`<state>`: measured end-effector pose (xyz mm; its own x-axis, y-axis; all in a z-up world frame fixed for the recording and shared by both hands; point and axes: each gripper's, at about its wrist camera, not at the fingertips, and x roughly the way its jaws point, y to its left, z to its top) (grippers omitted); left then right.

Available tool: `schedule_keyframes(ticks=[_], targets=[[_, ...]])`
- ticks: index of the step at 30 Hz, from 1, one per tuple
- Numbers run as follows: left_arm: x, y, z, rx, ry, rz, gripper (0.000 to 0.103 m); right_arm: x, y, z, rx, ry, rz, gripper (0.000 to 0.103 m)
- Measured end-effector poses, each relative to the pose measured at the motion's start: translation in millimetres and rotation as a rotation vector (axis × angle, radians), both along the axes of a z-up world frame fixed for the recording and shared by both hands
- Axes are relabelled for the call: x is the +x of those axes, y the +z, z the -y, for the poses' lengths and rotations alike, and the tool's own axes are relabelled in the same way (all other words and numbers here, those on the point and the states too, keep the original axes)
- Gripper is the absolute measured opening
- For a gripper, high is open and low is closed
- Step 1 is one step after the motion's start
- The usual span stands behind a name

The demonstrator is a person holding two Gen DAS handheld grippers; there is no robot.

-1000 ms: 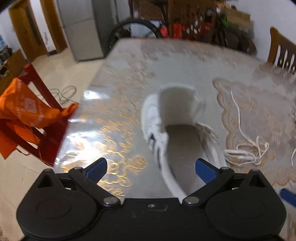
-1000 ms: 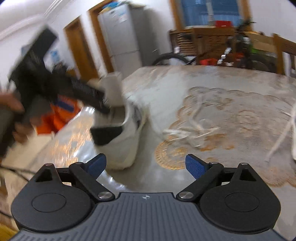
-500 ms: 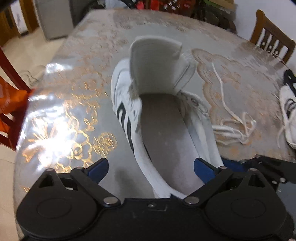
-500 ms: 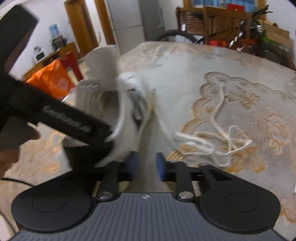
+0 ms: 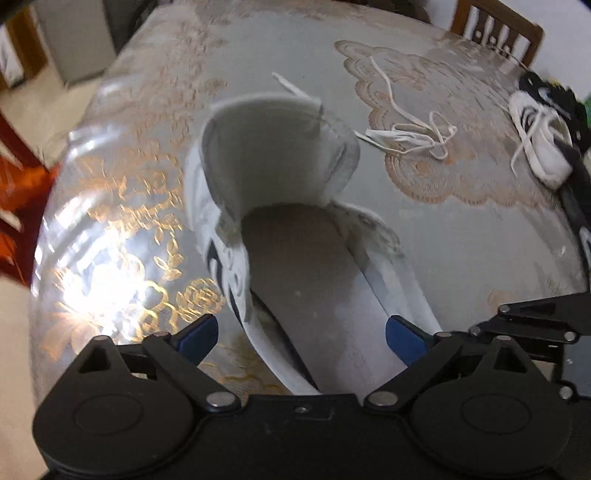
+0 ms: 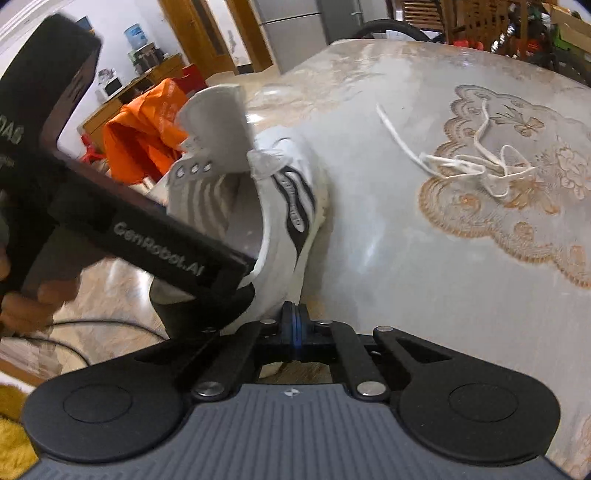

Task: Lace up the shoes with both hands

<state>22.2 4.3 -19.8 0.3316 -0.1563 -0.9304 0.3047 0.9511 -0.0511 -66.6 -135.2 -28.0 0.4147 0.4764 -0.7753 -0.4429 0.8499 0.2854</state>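
A white sneaker with black stripes (image 5: pixel 295 266) lies unlaced on the table, tongue raised; it also shows in the right wrist view (image 6: pixel 280 206). My left gripper (image 5: pixel 301 334) is open, its blue pads either side of the shoe's heel opening. My right gripper (image 6: pixel 293 328) is shut just behind the shoe's heel rim; I cannot tell whether it pinches the rim. A loose white lace (image 5: pixel 410 133) lies in a tangle on the table to the right, also in the right wrist view (image 6: pixel 476 166).
The table (image 5: pixel 461 240) has a glossy patterned cover. A second white shoe (image 5: pixel 539 144) lies at the far right edge near a wooden chair (image 5: pixel 495 22). An orange bag (image 6: pixel 144 129) hangs on a red chair left of the table.
My left gripper moved in over the shoe's heel and stayed open. My right gripper closed from wide open to shut and moved up to the heel.
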Motion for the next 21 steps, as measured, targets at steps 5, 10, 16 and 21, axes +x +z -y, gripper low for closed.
schedule_keyframes(ticks=[5,10,16,21], targets=[[-6.8,6.9,-10.7,0.045,0.022,0.059,0.098,-16.3,-0.1,-5.7,0.021,0.087,-0.018,0.003],[-23.7,22.7,-44.3,-0.044,0.108,0.075,0.099,-27.8,24.0,10.0,-0.003,0.104,0.069,0.014],[-32.2,30.5,-56.2,0.007,0.201,0.140,0.100,9.5,60.6,33.0,0.041,0.062,0.140,0.014],[-31.6,21.0,-55.4,0.031,0.218,0.125,0.101,70.1,80.4,12.6,0.157,0.003,0.139,0.017]])
